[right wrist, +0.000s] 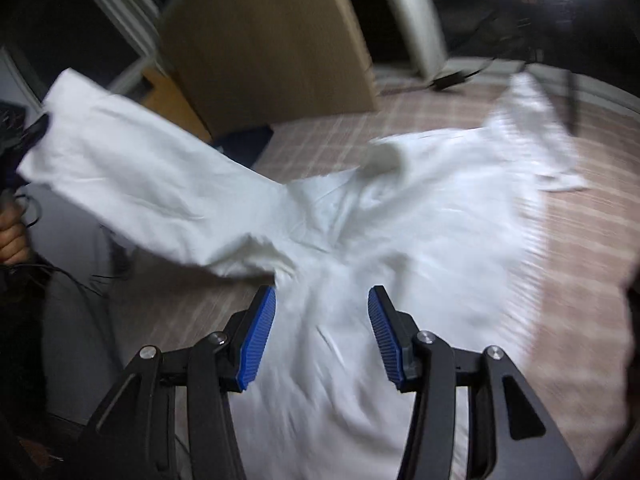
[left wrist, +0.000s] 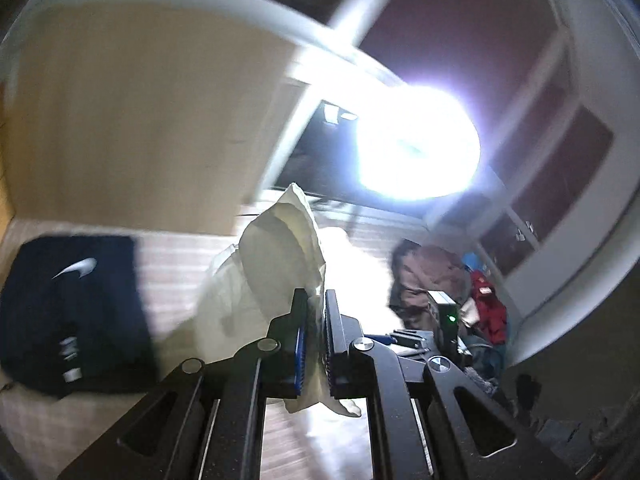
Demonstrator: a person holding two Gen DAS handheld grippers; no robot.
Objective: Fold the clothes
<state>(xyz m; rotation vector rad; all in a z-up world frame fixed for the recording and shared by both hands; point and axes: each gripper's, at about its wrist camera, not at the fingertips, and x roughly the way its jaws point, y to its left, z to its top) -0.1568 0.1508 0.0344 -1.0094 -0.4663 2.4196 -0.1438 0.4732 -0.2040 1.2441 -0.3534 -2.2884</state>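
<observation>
A white long-sleeved shirt (right wrist: 400, 220) lies spread on the plaid bedcover (right wrist: 568, 264). One sleeve (right wrist: 140, 160) is lifted off the bed to the left, its end pinched by my left gripper (right wrist: 36, 128). The left wrist view shows that gripper (left wrist: 316, 300) shut on the bunched white cloth (left wrist: 276, 252), which stands up between its blue pads. My right gripper (right wrist: 322, 300) hovers over the shirt's body near the raised sleeve's armpit. Its jaws are open with nothing pressed between the pads.
A folded navy garment (left wrist: 72, 300) with a white swoosh lies on the bed at the left. A pile of brown and red clothes (left wrist: 444, 280) sits at the right. A wooden headboard (right wrist: 260, 40) stands behind. A black cable (right wrist: 452, 78) lies at the bed's far edge. A bright lamp (left wrist: 416, 140) glares.
</observation>
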